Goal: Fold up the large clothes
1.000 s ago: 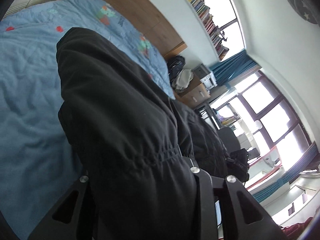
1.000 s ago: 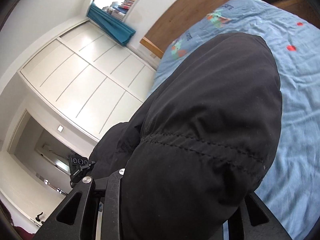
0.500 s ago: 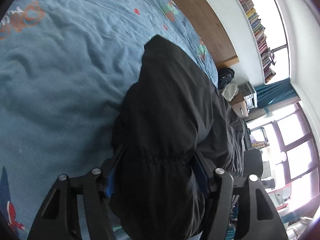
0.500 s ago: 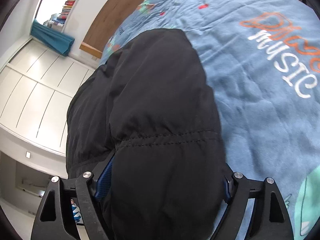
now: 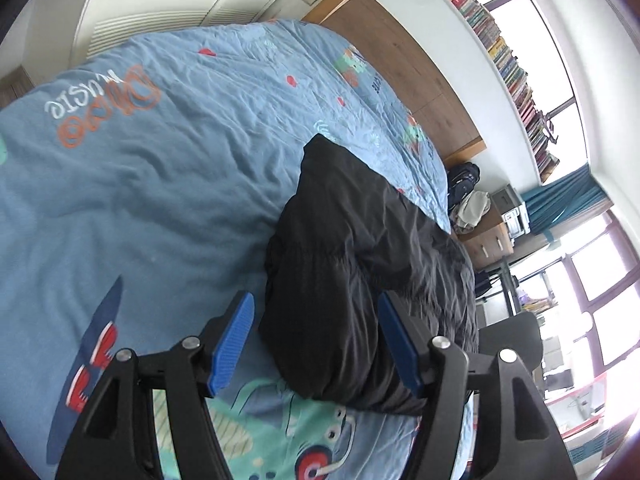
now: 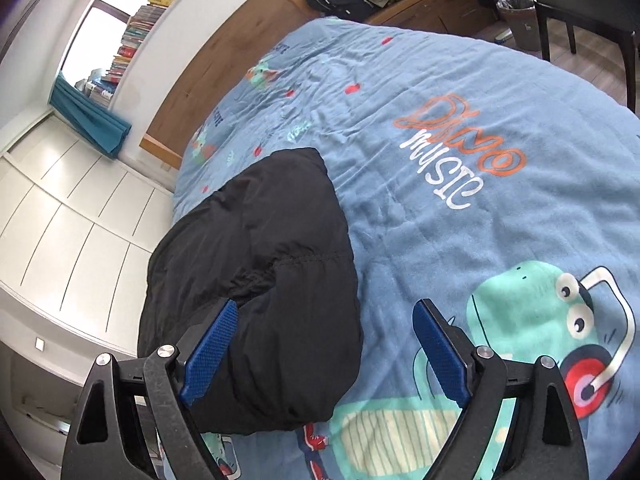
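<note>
left gripper [image 5: 316,320]: jaws just opened, wide, nothing pinched | right gripper [image 6: 324,320]: same, gaping | black jacket [image 5: 360,264] lying loose on the blue bedspread [image 5: 160,184], its near end between both sets of jaws

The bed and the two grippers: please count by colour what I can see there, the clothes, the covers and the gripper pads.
Black: 1, the padded jacket, lying on the cover.
Light blue: 1, the printed bed cover.
Dark blue: 4, the ribbed pads, two on the left gripper and two on the right gripper; both grippers stand open, jaws just opened.
Total: 6.
</note>
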Available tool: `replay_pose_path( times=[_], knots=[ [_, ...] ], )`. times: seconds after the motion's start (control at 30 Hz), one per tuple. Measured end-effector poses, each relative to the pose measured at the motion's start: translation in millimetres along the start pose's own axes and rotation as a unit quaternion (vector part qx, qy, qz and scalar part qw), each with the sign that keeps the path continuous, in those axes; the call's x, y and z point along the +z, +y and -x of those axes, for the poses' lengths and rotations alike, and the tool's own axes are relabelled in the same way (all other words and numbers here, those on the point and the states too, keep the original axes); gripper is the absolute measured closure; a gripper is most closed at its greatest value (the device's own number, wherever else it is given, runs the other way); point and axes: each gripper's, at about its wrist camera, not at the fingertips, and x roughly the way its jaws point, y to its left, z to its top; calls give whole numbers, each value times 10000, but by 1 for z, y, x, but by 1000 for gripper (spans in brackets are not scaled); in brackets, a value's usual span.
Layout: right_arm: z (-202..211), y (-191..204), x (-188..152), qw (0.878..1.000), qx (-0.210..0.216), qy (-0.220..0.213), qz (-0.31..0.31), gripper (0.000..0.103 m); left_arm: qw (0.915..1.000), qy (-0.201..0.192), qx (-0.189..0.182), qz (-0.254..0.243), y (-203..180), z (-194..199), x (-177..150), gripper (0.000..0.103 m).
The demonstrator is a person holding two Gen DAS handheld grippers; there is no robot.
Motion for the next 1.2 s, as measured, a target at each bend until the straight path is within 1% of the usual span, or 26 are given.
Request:
replay_pose_path(
  times=[0.07,0.13,0.27,0.37,0.4,0.5,0.57,0.6,0.7,0.73,0.83,0.9,1.0,1.07,1.2],
  knots=[
    [17,8,-8,10000,39,-52,60,14,9999,-44,71,-62,-6,27,-11,35],
    [29,18,-17,9998,17,-90,195,13,9997,-86,172,-132,-11,46,-21,34],
    [38,44,-34,9980,-113,-75,620,11,9981,-155,407,-433,-29,65,-33,34],
    [29,73,-48,9940,-179,-24,1083,11,9933,-272,692,-886,-56,68,-45,34],
    [24,83,-53,9919,-222,-8,1254,11,9899,-327,852,-1081,-69,65,-52,33],
    [5,115,-68,9831,-350,-42,1797,11,9829,-379,1137,-1395,-91,48,-66,33],
    [-8,133,-78,9768,-369,-92,2107,11,9781,-400,1237,-1626,-107,35,-77,33],
    [-16,144,-82,9727,-384,-117,2287,11,9737,-427,1310,-1816,-120,23,-83,33],
    [-40,174,-94,9585,-347,-198,2823,11,9655,-426,1312,-2209,-147,0,-96,33],
    [-48,184,-97,9536,-315,-219,2987,11,9615,-430,1341,-2359,-157,-10,-100,33],
    [-70,208,-103,9408,-223,-293,3368,11,9535,-456,1286,-2688,-182,-34,-108,33],
    [-82,218,-103,9349,-196,-358,3525,11,9479,-511,1257,-2883,-196,-50,-112,33],
    [-100,224,-101,9308,-154,-392,3631,11,9404,-544,1261,-3111,-209,-71,-116,33],
    [-113,224,-100,9289,-202,-393,3676,11,9374,-502,1253,-3211,-214,-83,-118,33],
    [-137,216,-100,9289,-306,-283,3679,11,9362,-405,1281,-3248,-214,-104,-119,33]
  ],
)
